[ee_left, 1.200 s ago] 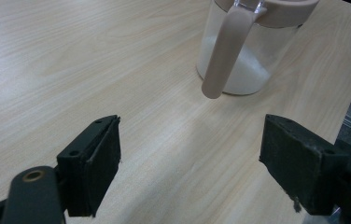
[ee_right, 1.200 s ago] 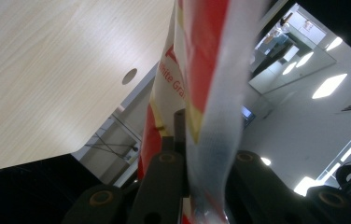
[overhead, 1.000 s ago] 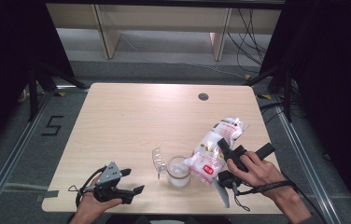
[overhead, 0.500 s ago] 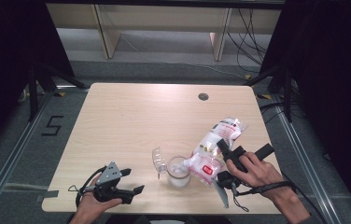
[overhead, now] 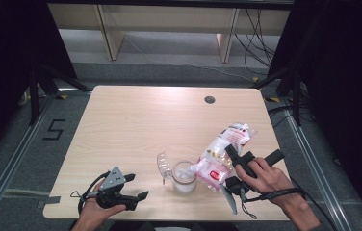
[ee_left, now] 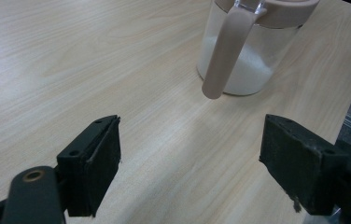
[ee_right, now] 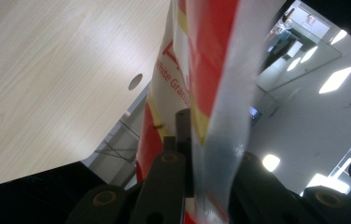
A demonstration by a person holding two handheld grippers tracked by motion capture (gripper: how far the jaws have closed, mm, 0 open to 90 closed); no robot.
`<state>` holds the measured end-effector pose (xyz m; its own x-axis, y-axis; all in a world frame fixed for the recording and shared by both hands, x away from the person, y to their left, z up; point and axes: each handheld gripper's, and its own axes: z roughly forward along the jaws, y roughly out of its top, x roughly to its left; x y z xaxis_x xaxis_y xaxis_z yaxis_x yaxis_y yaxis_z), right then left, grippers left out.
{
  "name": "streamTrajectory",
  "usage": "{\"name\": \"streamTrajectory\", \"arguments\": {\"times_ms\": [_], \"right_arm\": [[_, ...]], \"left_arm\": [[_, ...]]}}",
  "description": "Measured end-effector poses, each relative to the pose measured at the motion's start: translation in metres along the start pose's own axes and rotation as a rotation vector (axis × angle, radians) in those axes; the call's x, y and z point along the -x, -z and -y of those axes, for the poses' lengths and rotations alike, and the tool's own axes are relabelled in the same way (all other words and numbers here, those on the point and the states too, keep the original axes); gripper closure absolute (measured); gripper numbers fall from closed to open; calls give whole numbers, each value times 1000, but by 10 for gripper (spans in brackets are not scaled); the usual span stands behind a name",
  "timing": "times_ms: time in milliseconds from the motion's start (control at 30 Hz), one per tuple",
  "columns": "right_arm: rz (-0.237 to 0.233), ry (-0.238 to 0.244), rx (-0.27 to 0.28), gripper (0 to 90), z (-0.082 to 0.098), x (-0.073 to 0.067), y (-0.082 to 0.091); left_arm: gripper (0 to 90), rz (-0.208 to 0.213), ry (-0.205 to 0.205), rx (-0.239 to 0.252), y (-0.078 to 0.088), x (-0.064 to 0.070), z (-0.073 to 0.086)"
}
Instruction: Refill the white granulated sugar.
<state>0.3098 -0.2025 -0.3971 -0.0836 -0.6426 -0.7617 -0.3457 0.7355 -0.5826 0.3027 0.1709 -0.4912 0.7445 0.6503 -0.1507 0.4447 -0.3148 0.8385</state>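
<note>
The right gripper (overhead: 231, 169), at about 4 o'clock on the table (overhead: 135, 125), pinches a plastic bag of white granulated sugar (overhead: 222, 151) and holds it tilted, its lower corner over the mouth of a clear jar (overhead: 184, 178) near the front edge at 6 o'clock. In the right gripper view the jaws are pressed tight on the flat sealed edge of the bag (ee_right: 201, 84), where the red and yellow print folds thin between the pads.

The bag looks soft and limp: the film is probably slick, and the loose grains inside will shift toward whichever end hangs lowest, so its weight moves as it tips. The seam or a flattened corner is the best place to hold it, since a grip on the full belly would squeeze the contents and could slip. It seems moderately heavy for so thin a pinch, so it may sag or swing.

The jar (ee_left: 250, 51) is rigid, with white sugar already in its lower part, a beige collar and a beige handle (ee_left: 222, 51) hanging down its side; whether it is glass or hard plastic is hard to tell. Its hinged clear lid (overhead: 163, 164) stands open at the jar's 9 o'clock. It is light enough to tip if nudged.

The left gripper (overhead: 130, 186) rests at 7 o'clock with its jaws spread wide and nothing between them, the jar just ahead of it.
</note>
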Motion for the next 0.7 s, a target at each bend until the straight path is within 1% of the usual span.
{"name": "streamTrajectory", "arguments": {"times_ms": [133, 167, 200, 267, 300, 433, 467, 500, 533, 633, 667, 700], "right_arm": [[-2, 0, -1, 885, 0, 0, 0], [-1, 1, -1, 886, 0, 0, 0], [8, 0, -3, 885, 0, 0, 0], [8, -5, -2, 885, 0, 0, 0], [9, -3, -2, 885, 0, 0, 0], [8, -5, 0, 885, 0, 0, -1], [8, -5, 2, 885, -1, 0, -1], [6, -7, 3, 885, 0, 0, -1], [6, -4, 2, 885, 0, 0, -2], [7, -4, 3, 886, 0, 0, -2], [6, -10, 2, 886, 0, 0, -2], [5, -33, 3, 886, 0, -2, -1]], "left_arm": [[198, -3, 0, -3, 0, 0, 0], [198, -3, -26, -2, 0, -1, -1], [198, -2, -29, -1, 0, -1, -1], [198, -2, -30, -1, 0, -2, -1], [198, -3, -23, -1, 0, -1, -1], [198, -5, -22, -7, 1, -1, -1], [198, -6, 1, -5, 1, 0, 0], [198, -8, -4, -6, 1, 0, -1], [198, -7, 2, -2, 1, 0, 0], [198, -6, 3, -2, 1, 0, 0], [198, -7, -1, -2, 1, 0, 0], [198, -7, -4, 5, 0, 0, 0]]}}
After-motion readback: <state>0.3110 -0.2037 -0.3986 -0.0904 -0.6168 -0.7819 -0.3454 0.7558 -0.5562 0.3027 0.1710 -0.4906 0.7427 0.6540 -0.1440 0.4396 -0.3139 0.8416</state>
